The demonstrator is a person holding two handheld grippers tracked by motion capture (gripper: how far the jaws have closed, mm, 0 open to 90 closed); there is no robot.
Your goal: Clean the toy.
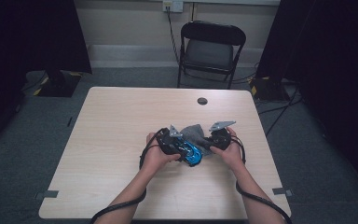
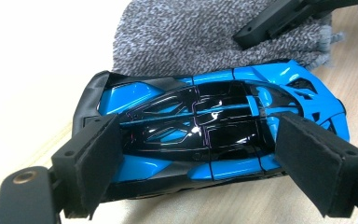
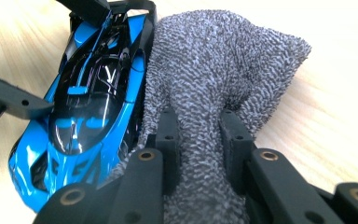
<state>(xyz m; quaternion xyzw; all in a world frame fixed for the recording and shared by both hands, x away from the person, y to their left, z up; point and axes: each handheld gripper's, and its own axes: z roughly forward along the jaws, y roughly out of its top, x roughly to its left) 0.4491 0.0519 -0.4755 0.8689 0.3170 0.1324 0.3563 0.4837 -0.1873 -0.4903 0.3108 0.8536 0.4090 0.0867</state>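
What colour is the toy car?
Bright blue with glossy black, clearest in the left gripper view: toy car.

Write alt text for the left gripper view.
A blue and black toy car lies on the table between the left tongs' foam pads, gripped across its body. A grey cloth lies behind it, with the right tongs on the cloth.

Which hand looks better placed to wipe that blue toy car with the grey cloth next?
The right. Its gripper is already pinched shut on the grey cloth, which touches the blue toy car. The left gripper straddles the car, steadying it.
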